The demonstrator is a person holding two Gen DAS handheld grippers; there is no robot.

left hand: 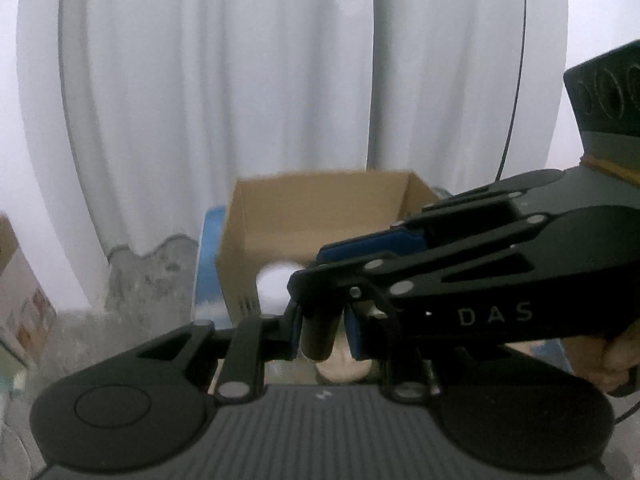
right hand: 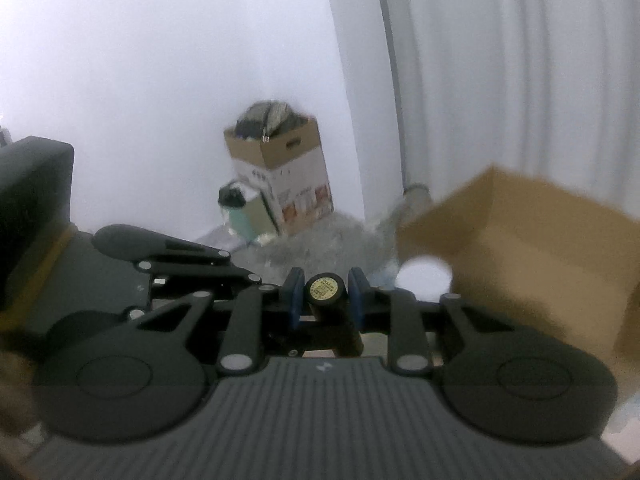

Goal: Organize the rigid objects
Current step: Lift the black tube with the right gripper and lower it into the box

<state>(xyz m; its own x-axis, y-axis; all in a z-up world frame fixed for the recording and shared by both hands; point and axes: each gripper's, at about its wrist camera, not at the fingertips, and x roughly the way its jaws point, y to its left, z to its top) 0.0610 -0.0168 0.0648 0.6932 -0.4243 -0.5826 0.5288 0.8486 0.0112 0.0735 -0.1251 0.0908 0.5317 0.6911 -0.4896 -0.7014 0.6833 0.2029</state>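
in the left wrist view, the left gripper (left hand: 322,330) has its blue pads against a dark cylinder (left hand: 318,334), with the right gripper (left hand: 348,276) crossing just above it. right wrist view: the right gripper is clamped on the same cylinder, yellow label on its end. the open cardboard box (right hand: 532,248), holding a white round object (right hand: 425,274), sits right of it.
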